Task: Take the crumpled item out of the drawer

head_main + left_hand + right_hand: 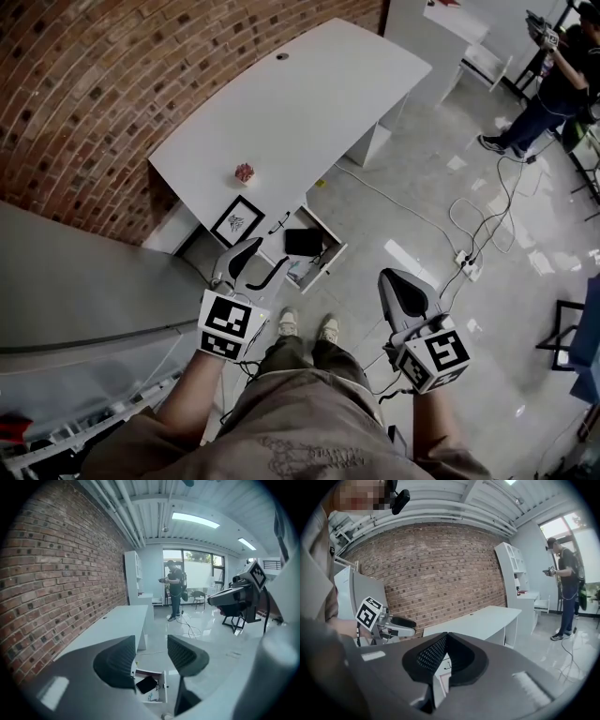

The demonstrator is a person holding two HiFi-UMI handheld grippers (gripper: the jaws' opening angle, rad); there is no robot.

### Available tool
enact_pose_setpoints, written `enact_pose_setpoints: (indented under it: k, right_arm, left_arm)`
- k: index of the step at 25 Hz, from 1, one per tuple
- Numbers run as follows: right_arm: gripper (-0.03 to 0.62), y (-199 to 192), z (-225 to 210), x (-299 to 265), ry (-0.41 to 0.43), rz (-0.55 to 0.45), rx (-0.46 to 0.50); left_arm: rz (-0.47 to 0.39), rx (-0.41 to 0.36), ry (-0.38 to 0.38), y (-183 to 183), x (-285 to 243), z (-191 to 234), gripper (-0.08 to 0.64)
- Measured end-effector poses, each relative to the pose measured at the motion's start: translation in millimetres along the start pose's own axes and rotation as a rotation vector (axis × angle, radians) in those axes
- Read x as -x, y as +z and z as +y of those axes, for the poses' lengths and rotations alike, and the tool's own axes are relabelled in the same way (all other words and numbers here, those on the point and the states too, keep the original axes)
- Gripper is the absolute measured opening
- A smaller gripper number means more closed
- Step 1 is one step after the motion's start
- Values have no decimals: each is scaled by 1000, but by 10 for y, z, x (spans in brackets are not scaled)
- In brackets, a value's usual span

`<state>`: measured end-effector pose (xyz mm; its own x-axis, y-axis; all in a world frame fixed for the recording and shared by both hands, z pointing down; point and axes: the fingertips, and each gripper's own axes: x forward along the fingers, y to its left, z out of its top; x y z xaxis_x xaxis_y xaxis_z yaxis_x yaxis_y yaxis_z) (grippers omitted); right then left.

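- Left claw [270,253] is released: its own view shows the two jaws apart with nothing between them. It is held out on a straight forearm and points at the near end of the counter [309,94].
- Two claws in all, one per hand, side by side in front of the counter.
- One crumpled item [244,172], pinkish, lies on top of the counter near its front edge, out of the drawer and well apart from both claws.
- One framed picture [236,221] sits just below the counter's front edge.
- One drawer [333,255] stands open from under the counter, with one flat black thing [303,242] inside.
- Right claw [392,281] is clenched: its own view shows the jaws pressed together on nothing. It is held over the floor [422,187], to the right of the counter.
- One other person [548,70] stands beyond the counter's far end.
- Only the head view shows the crumpled item and the framed picture.
- Left claw's view looks down into the drawer [161,686]; the right claw's view shows the left claw [401,623] before the brick wall [440,573].
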<state>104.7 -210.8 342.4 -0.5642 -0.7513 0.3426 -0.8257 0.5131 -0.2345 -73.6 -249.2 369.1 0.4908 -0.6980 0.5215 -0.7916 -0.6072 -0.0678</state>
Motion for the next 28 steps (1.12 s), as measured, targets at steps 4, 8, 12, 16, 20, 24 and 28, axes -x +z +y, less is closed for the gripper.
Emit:
enact_pose_setpoints:
  k: [4, 8, 12, 16, 20, 24, 28]
  right_arm:
    - [28, -55, 2, -118, -12, 11, -18]
    - [28, -151, -41, -236, -22, 31, -30]
    - [28, -279, -84, -360, -21, 48, -91]
    - [28, -430, -132, -509, -26, 66, -118]
    - [28, -679, -257, -661, -32, 88, -148]
    - [28, -991, -384, -882, -39, 112, -157]
    - [28, -1284, -487, -1076, -47, 136, -157]
  left_arm:
    - [28, -17, -29, -95, -131, 50, 209]
    - [58, -36, -70, -227, -331, 20, 209]
    - [148, -138, -110, -611, -609, -43, 209]
    - [237, -160, -169, -1076, -923, -102, 209]
    - [297, -218, -220, -1441, -1292, -183, 209]
    - [324, -250, -275, -1789, -1671, -183, 209]
    - [352, -201, -337, -2214, -2030, -210, 209]
